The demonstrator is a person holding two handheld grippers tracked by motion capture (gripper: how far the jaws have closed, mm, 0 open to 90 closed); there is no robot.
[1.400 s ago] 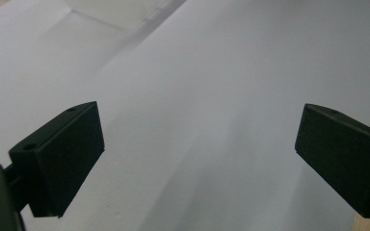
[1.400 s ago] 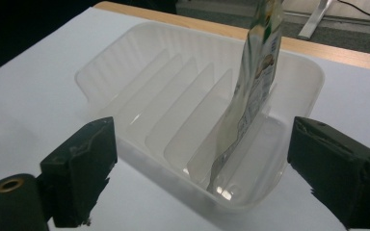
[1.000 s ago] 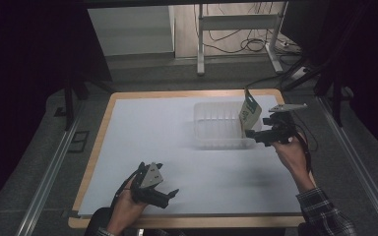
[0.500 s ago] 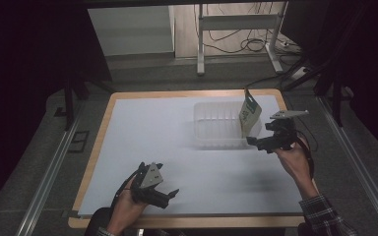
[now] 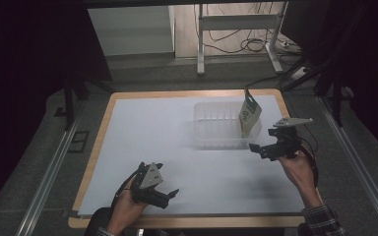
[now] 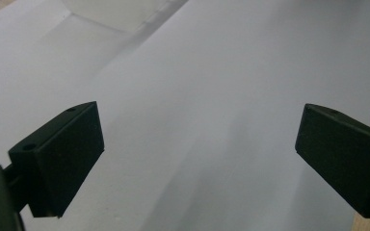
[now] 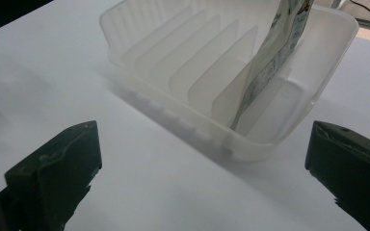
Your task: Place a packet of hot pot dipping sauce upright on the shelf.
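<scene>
The packet (image 5: 249, 114) stood tilted in the clear rack's (image 5: 216, 140) end slot (nothing held it). The right gripper (image 5: 262, 149), just beside the rack, had just been opening, jaws wide with nothing between. The left gripper (image 5: 166, 195) was open too.

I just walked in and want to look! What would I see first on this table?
First, a see-through plastic rack with dividers, toward the far right of the white table. A printed packet stands tilted in the slot at its right end. Nearer you, the right gripper and left gripper both hang open, holding nothing.
</scene>
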